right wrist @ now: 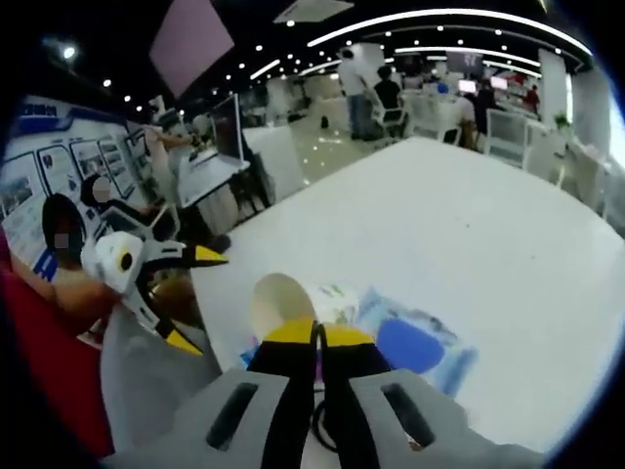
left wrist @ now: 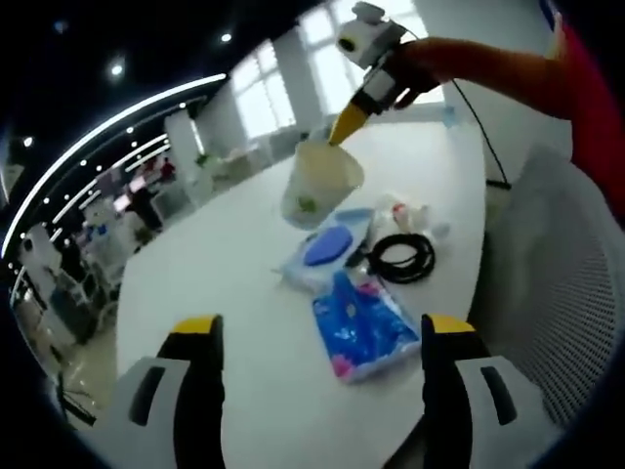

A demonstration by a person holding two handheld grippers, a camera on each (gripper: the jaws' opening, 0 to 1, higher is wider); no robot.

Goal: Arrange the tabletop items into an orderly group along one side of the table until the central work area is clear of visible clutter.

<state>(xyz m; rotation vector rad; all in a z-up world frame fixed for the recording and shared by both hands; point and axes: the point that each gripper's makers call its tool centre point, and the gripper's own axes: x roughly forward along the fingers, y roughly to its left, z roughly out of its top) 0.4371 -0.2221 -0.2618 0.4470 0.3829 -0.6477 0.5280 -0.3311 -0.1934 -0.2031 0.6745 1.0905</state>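
With its two yellow-tipped jaws standing wide apart at the bottom of the left gripper view, the left gripper [left wrist: 322, 337] has nothing in it, just white table [left wrist: 225, 254] showing between them. Right above the gap, middle of the frame, there's a blue printed packet [left wrist: 363, 327], then a clear pouch with a blue disc [left wrist: 327, 246] just up and left of it, and a coiled black cable [left wrist: 401, 258] to the right. Something white and reddish [left wrist: 400, 213] sits past the cable, too blurry to call.

Upper middle of that frame, the right gripper [left wrist: 342, 125] comes in from the top, pinching the rim of a pale cup [left wrist: 318, 184] held up off the table, tilted.

In the right gripper view the jaws are closed together at bottom centre [right wrist: 314, 334] with the cup's rim [right wrist: 281, 305] clamped between them. The pouch [right wrist: 415, 347] lies just right of the jaws on the table [right wrist: 469, 234]. Far left of the frame, the left gripper [right wrist: 200, 298] shows with jaws spread. A red sleeve [right wrist: 39, 362] fills the lower left.
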